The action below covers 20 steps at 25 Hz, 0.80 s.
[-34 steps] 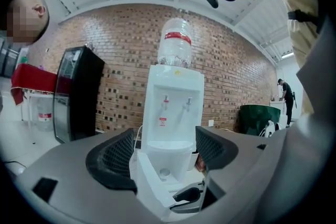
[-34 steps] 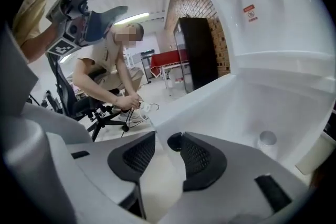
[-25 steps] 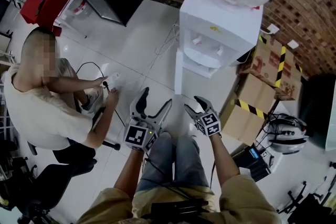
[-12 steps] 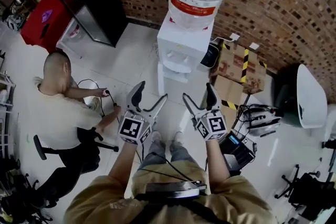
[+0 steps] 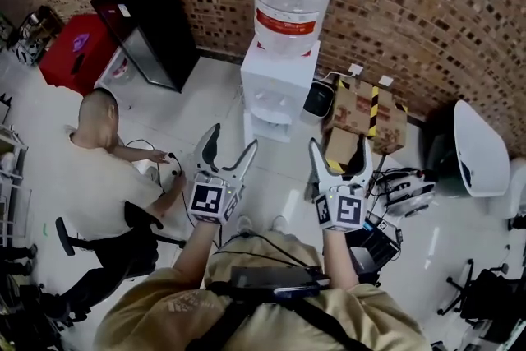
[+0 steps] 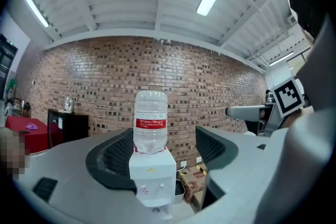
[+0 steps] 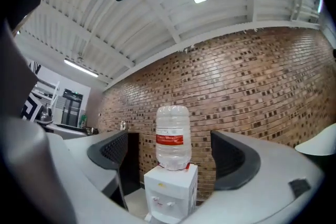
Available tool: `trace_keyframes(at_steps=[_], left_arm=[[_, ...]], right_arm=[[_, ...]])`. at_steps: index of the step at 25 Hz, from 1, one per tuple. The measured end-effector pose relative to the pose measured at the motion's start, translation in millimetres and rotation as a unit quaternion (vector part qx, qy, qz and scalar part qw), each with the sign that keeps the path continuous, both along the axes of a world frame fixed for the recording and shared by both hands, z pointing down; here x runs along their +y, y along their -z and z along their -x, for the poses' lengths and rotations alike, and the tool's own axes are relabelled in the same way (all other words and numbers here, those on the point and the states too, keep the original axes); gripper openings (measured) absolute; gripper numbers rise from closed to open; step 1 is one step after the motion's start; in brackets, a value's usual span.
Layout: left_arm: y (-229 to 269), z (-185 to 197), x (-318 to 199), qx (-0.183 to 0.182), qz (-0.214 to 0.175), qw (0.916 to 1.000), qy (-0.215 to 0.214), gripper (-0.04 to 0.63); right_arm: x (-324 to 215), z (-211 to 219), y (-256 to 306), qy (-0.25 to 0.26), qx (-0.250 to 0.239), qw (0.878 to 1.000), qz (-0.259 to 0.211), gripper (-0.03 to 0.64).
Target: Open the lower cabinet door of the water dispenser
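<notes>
I held the left claw (image 5: 232, 137) spread empty and the right claw (image 5: 340, 145) opening empty, well off the water dispenser (image 5: 278, 82); door state unreadable.

Left gripper (image 6: 164, 150) jaws apart, nothing held, white water dispenser (image 6: 152, 181) with bottle (image 6: 151, 122) ahead, brick wall (image 6: 220, 86) behind
</notes>
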<state>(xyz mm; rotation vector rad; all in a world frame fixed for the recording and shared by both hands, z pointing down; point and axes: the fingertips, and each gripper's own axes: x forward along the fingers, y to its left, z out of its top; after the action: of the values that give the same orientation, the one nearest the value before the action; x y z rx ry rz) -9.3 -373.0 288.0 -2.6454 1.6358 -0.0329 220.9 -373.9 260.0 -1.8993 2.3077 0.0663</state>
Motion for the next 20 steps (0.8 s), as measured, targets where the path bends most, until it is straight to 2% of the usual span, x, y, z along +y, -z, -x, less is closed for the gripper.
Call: trace_keyframes(at_steps=[5,10,20], left_arm=[[3.1,5.5,-0.2,-0.005,0.013,0.9998,0.016,0.35],[6.3,5.6,0.9,-0.001,0.014,0.9998,0.017,0.35],[5.5,11.9,4.6,-0.004,0.017,0.9997,0.019,0.35]], right_arm=[[9.6,-3.4,-1.7,-0.014,0.008,1.0,0.008,0.5],[10.4,2.5,-3.3,-0.007,0.024,1.0,0.015,0.499],[6.4,21.0,-4.0,0.016,0.026,0.999,0.015,0.495]])
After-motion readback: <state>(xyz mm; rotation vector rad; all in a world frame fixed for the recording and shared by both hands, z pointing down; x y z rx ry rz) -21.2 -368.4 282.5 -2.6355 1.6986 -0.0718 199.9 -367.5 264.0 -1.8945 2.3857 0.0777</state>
